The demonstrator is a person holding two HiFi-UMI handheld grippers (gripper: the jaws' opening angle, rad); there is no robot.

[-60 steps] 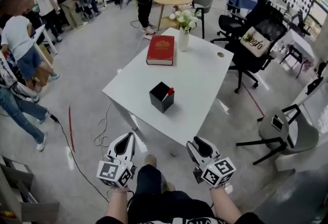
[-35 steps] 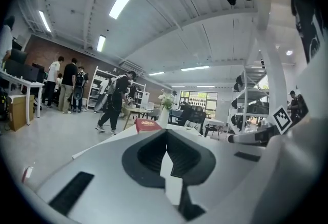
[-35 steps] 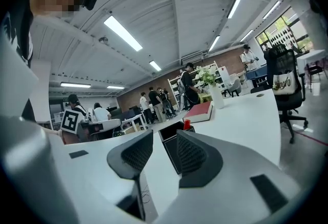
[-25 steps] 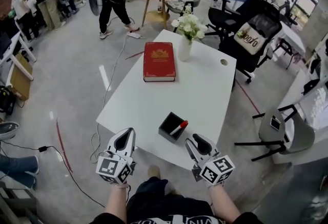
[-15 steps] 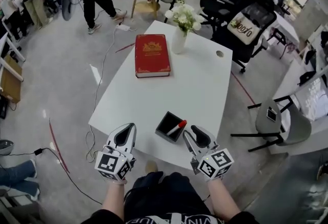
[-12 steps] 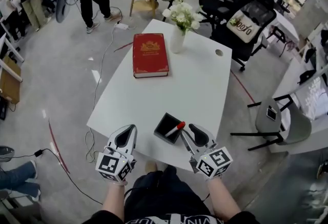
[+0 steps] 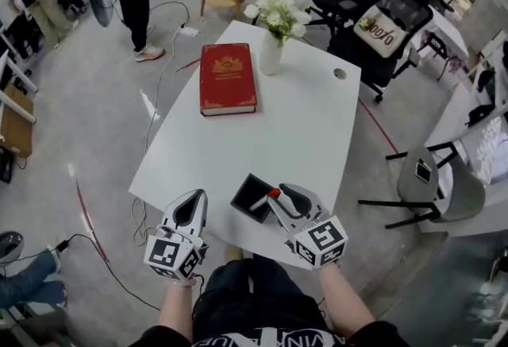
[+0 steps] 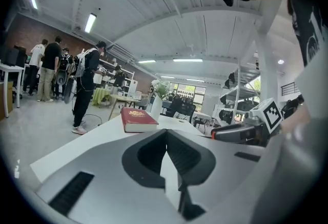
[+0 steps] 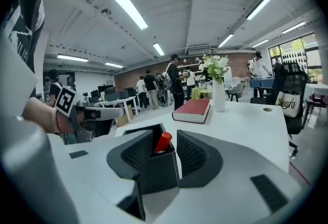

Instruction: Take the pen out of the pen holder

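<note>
Right gripper view: right gripper [image 9: 165,134] with jaws parted a moderate way, straddling the red cap of the pen [image 9: 163,142] and the upper corner of the black pen holder [image 9: 156,171]. A sliver of gap on either side of the cap; cannot tell whether either pad touches it. Pen leaning inside the holder, cap end up, on the white counter [image 9: 246,120].

Left gripper view: left gripper [image 8: 166,136] with jaws pressed together, nothing between them. Beyond the tips only bare counter [image 8: 102,138] and the red book [image 8: 137,119]; off to the right, the other gripper lying roughly level, marker cube [image 8: 270,111] behind it.

Head view only: the layout from above. Pen holder [image 7: 242,202] close to the counter's [image 7: 294,123] near edge, pen [image 7: 270,196] slanting out of its right side toward the right gripper [image 7: 279,196], tips right at the cap. Left gripper [image 7: 190,198] just left of the holder, apart from it, at the counter's near edge. Red book [image 7: 228,78] and a white vase [image 7: 271,55] of flowers well apart at the far end. Not visible here: how the jaws stand.

Both forearms [image 7: 337,294] stretched forward from the body, right reaching in farther and angled inward to the holder, left held back and pointing straight ahead.
</note>
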